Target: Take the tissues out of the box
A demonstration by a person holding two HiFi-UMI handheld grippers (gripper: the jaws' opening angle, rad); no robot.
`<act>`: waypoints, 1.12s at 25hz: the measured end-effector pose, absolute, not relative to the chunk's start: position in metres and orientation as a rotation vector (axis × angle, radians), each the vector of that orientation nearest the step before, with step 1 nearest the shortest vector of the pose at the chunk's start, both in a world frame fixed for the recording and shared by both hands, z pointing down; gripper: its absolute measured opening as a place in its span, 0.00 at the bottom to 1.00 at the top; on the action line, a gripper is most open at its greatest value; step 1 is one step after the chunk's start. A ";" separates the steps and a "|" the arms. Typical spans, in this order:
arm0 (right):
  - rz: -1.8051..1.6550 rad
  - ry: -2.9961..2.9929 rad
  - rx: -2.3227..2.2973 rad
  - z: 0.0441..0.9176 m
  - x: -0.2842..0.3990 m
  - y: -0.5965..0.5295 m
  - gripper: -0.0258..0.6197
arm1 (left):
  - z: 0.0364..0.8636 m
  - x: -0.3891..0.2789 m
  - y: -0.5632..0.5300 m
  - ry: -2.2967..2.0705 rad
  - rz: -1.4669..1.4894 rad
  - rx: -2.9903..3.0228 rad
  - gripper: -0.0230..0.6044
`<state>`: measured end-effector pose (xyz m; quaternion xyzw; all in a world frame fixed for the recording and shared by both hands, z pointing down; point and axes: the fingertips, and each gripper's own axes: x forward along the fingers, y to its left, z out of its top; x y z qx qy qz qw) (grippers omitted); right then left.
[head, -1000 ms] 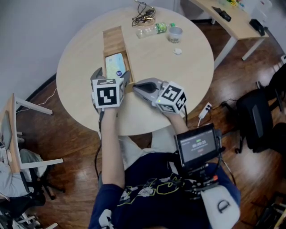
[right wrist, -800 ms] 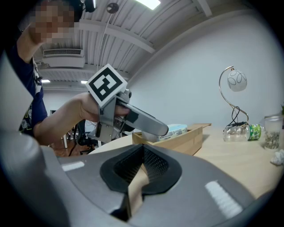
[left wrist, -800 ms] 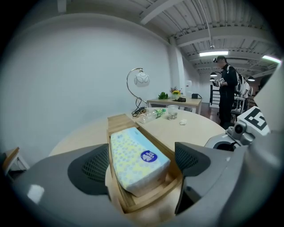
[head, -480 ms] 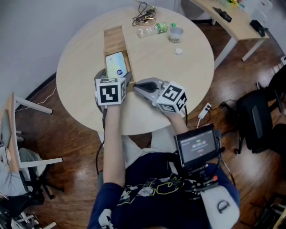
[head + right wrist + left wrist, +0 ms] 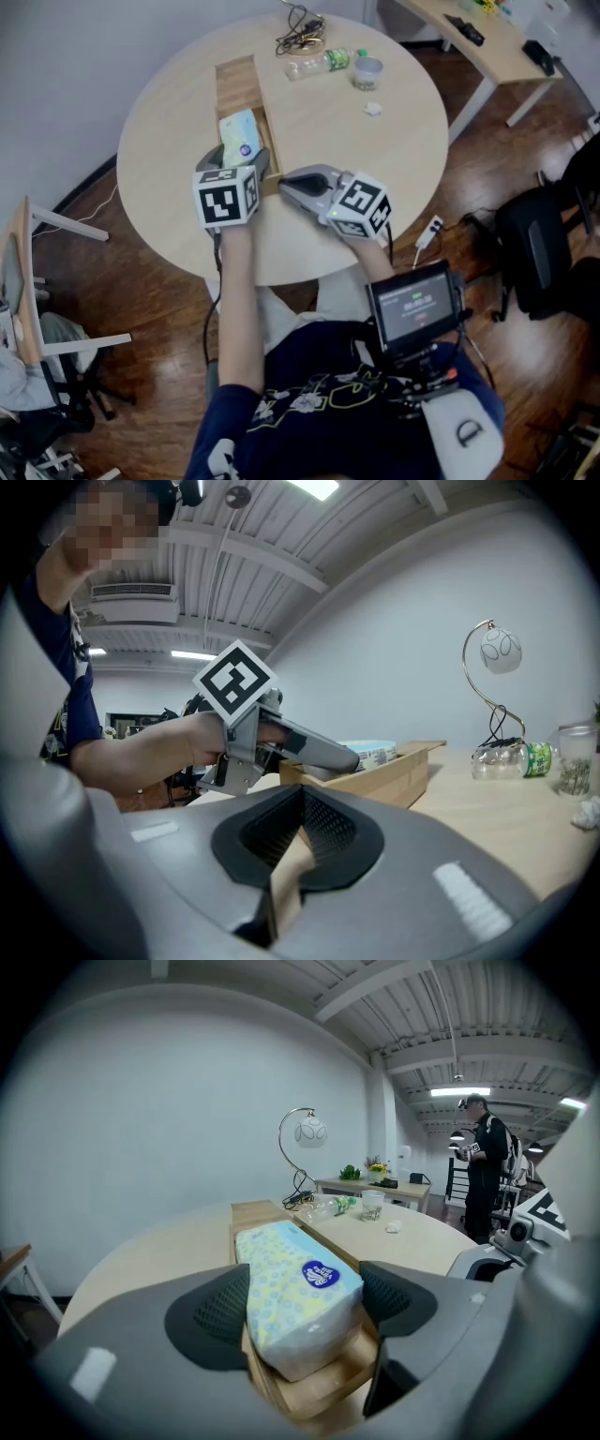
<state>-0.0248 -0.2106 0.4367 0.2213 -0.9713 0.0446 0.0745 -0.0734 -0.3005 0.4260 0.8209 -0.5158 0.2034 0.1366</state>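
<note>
The soft tissue pack, wrapped in pale yellow film with blue dots, lay in the near half of a long, narrow, open-topped wooden box. Its near end was raised above the rim, and it filled the box from one side wall to the other. The left gripper straddled that near end. Its jaws had just been closing, and both pads pressed the wrap. A blue oval label on the pack's top carried white writing too small to read.

The right gripper was clamped on the box's near wall, at its right corner.

The box lay on a round pale wooden table, with its near end close to the table's edge by the person and bare tabletop on both sides. By the far edge sat a clear plastic bottle with a green label, a clear cup and black cables.
</note>
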 end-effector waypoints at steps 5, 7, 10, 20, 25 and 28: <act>0.132 -2.918 0.658 0.437 -0.026 -0.211 0.04 | 0.424 -0.074 -0.300 -1.483 0.560 2.418 0.62; 0.131 -2.918 0.657 0.438 -0.025 -0.211 0.04 | 0.423 -0.073 -0.299 -1.466 0.541 2.429 0.62; 0.131 -2.921 0.654 0.439 -0.025 -0.211 0.04 | 0.420 -0.073 -0.297 -1.444 0.514 2.445 0.62; 0.134 -2.923 0.657 0.439 -0.021 -0.211 0.04 | 0.386 -0.072 -0.283 -1.436 0.414 2.523 0.61; 0.133 -2.930 0.656 0.438 -0.020 -0.211 0.04 | 0.368 -0.077 -0.278 -1.437 0.365 2.549 0.61; 0.131 -2.928 0.655 0.439 -0.020 -0.211 0.04 | 0.364 -0.080 -0.279 -1.427 0.338 2.547 0.61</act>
